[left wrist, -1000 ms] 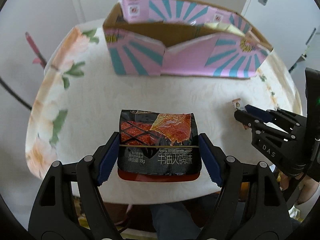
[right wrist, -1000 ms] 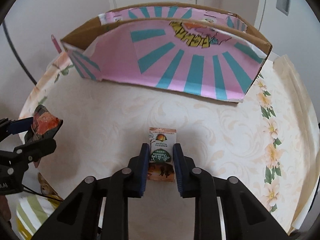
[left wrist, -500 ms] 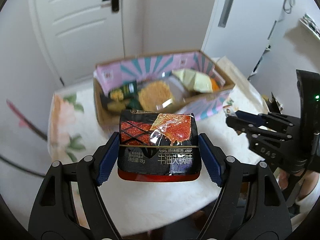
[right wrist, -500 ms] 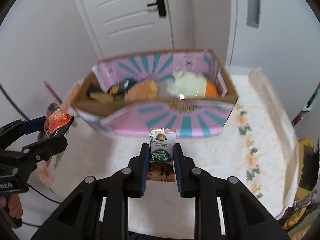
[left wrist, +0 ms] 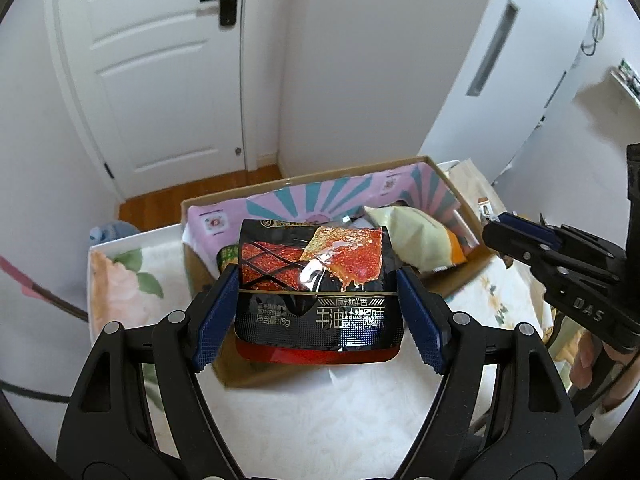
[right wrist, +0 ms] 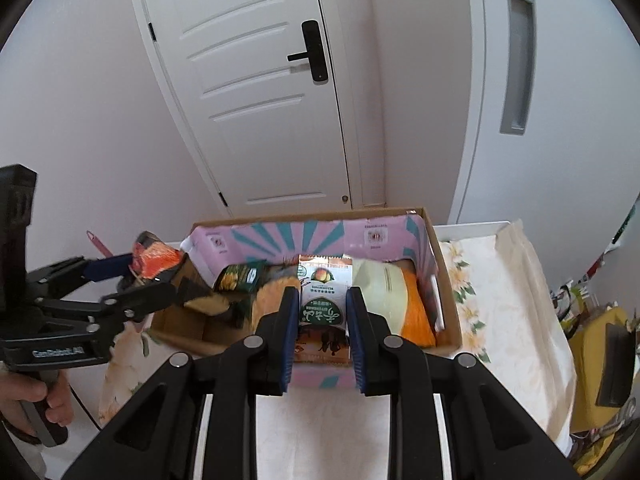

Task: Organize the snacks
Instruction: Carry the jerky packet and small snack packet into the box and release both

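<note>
Two grippers are up over the table, each carrying one snack, and both sit above the open cardboard box (right wrist: 424,236), which looks like the reason for the height: a packet must clear the wall before it can be let go inside. The left gripper (left wrist: 318,308) fills the lower centre of its own view, its fingers (left wrist: 212,320) spread fairly wide and pressed against the two side edges of a black and red packet (left wrist: 316,280), held flat and face-up so the wide pouch stays level. In the right wrist view that same gripper shows at the left edge of the frame, over the box's left end. The right gripper (right wrist: 322,320) sits at lower centre of its view, fingers narrow and clamped on the sides of a small packet (right wrist: 320,304) with a green label, held upright above the box's near wall. Inside the box I count at least three snacks lying loose: a dark green and yellow packet (right wrist: 240,276) at the left, an orange-brown one (right wrist: 276,300) partly hidden behind the fingers, and a pale bag (right wrist: 384,292) with an orange end at the right. The box stands on a flowered tablecloth (right wrist: 500,300); one white door (right wrist: 256,92) fills the upper centre. Judging from this, both packets are close to being dropped in.
</note>
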`<move>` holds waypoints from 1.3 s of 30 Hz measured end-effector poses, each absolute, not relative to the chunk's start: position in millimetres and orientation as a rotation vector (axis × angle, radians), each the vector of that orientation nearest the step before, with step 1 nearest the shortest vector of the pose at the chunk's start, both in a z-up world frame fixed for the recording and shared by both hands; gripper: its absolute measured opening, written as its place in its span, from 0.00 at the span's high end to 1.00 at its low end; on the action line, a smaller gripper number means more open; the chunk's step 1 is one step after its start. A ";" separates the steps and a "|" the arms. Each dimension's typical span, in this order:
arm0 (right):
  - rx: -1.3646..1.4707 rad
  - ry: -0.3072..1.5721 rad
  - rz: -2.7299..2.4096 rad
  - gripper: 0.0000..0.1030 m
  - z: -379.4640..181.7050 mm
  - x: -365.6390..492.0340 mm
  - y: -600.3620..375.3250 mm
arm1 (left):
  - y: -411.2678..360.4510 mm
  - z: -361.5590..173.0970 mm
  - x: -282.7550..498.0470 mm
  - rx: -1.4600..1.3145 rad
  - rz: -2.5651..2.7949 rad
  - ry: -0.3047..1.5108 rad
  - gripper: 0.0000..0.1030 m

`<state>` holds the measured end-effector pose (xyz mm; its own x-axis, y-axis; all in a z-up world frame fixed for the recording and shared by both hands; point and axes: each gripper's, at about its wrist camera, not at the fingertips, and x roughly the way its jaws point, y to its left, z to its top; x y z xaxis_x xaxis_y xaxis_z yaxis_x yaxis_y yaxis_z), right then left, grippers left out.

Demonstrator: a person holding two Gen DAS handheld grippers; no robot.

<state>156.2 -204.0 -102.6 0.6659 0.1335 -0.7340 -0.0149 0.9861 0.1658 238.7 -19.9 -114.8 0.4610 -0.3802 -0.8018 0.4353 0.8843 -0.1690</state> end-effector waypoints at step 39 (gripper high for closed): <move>0.242 0.964 0.309 0.29 -127.3 240.2 -185.3 | 25.8 -118.9 204.3 0.086 -0.229 0.956 0.03</move>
